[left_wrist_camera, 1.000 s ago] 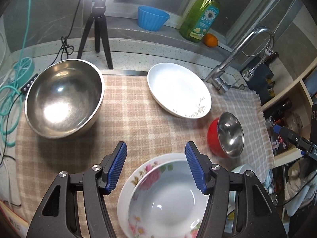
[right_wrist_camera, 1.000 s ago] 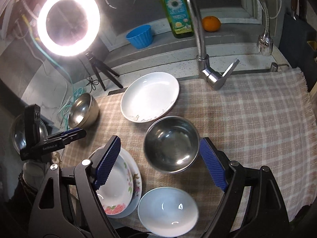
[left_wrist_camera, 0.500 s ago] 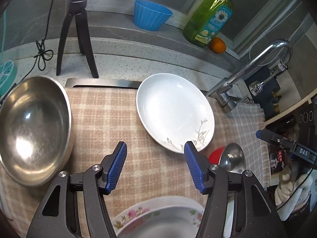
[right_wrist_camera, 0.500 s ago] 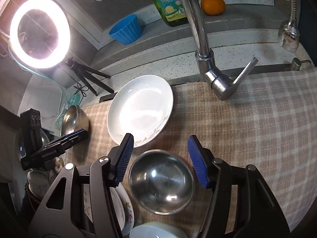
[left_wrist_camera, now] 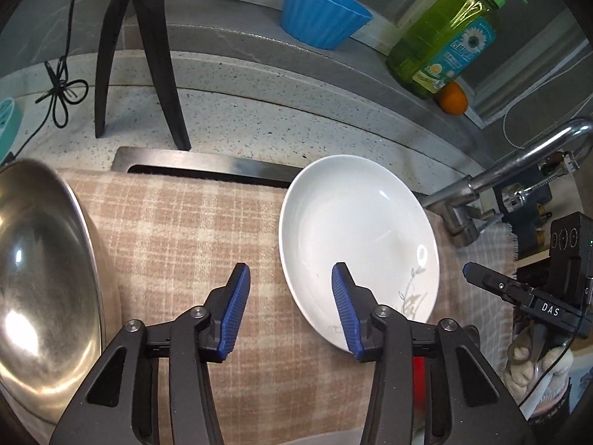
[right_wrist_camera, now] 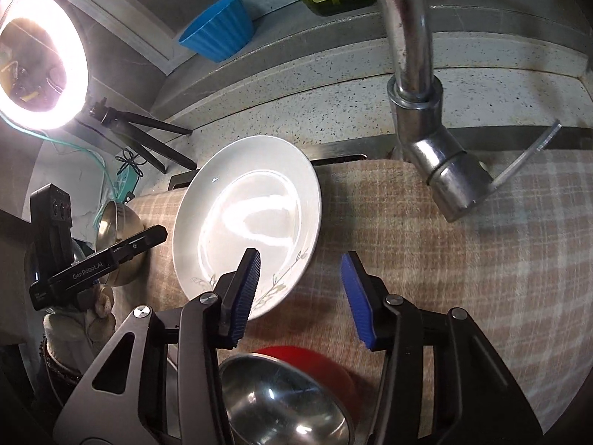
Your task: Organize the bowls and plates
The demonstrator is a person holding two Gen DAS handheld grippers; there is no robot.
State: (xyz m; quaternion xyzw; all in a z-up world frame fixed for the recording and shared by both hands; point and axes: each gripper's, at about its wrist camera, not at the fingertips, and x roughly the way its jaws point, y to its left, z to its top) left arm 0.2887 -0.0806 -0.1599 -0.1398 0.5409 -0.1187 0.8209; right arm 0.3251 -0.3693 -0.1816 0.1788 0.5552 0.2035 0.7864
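White china sat at the centre of both views: we saw the white plate [left_wrist_camera: 355,237] [right_wrist_camera: 246,231] lying on the checked cloth [left_wrist_camera: 178,244] [right_wrist_camera: 444,259] over the desk. Our left gripper [left_wrist_camera: 287,309] had its jaws apart, empty, the right blue pad over the plate's near rim. Our right gripper [right_wrist_camera: 304,296] also had its jaws apart, holding nothing. The large steel bowl [left_wrist_camera: 40,285] filled the left edge, and the red-sided steel bowl [right_wrist_camera: 285,400] lay at lower centre. The faucet [right_wrist_camera: 426,111] stood at upper right.
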